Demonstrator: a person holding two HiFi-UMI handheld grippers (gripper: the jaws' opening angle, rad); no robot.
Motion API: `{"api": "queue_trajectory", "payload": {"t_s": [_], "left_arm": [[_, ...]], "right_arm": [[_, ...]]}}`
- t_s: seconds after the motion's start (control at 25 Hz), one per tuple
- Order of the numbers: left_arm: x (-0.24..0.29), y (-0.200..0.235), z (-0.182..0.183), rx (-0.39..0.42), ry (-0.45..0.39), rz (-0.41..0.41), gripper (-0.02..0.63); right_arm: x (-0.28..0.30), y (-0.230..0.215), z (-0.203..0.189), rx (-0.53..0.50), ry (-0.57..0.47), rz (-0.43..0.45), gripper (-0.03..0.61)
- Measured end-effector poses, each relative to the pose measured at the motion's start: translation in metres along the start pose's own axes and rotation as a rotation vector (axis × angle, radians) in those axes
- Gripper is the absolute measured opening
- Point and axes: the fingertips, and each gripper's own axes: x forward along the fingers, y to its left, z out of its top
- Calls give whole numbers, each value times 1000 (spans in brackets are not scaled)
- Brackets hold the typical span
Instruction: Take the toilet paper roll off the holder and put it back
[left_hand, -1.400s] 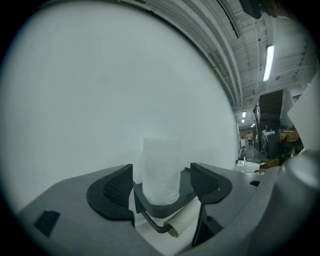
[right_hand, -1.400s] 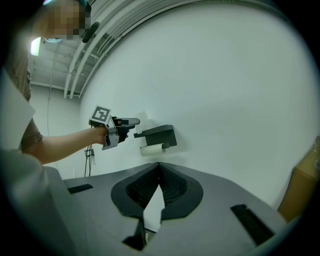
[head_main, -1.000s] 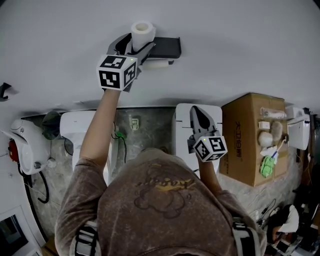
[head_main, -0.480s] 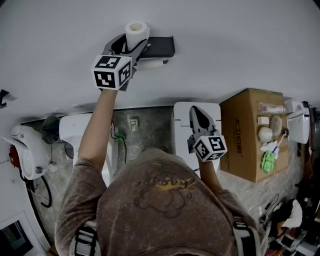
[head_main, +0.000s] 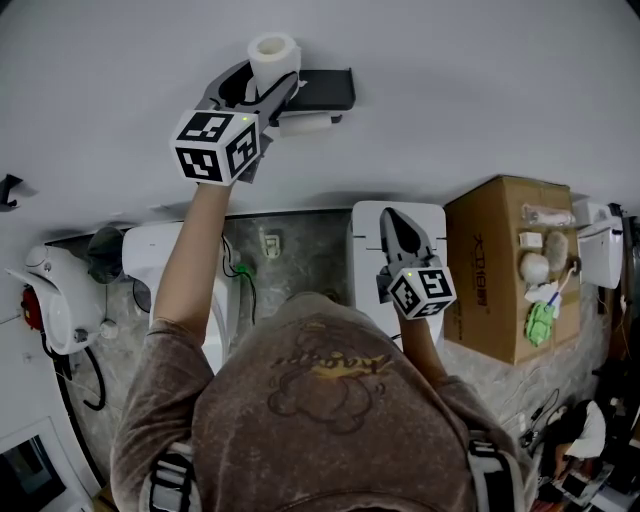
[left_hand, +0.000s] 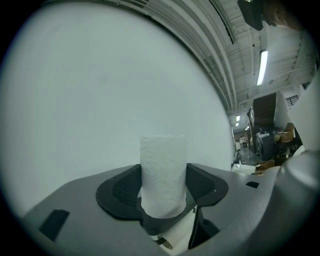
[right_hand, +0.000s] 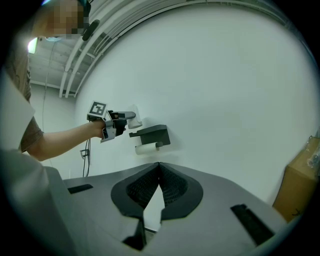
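Note:
A white toilet paper roll stands upright between the jaws of my left gripper, just left of the black wall holder. In the left gripper view the jaws have just been closing, and both pads now press the sides of the roll. A second white roll hangs on the bar under the holder's shelf. My right gripper is held lower and to the right, shut and empty. In the right gripper view the holder and the left gripper show far off on the wall.
A plain white wall fills the upper part of the head view. Below stand a cardboard box with small items on it at the right, white fixtures at the left, and a dark hook at the far left.
The left gripper's jaws have narrowed onto the roll. The gripper has risen slightly with the roll beside the holder. The right gripper has kept still.

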Motion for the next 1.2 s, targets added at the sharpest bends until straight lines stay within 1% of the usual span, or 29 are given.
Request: {"api": "queue_trajectory", "payload": {"t_s": [0.16, 0.28, 0.64, 1.04, 1.2], "left_arm": [[-13, -9, 1, -8, -2, -25, 289], [-29, -14, -2, -14, -3, -28, 289], [-88, -20, -17, -72, -17, 6, 288], [-134, -24, -55, -120, -6, 57, 288], [-143, -35, -72, -139, 7, 50, 288]], "right_arm": [[6, 4, -1, -3, 1, 20, -2], [9, 11, -1, -3, 1, 38, -2], [21, 32, -2, -6, 3, 83, -2], [30, 48, -3, -6, 0, 122, -2], [30, 50, -3, -7, 2, 120, -2]]}}
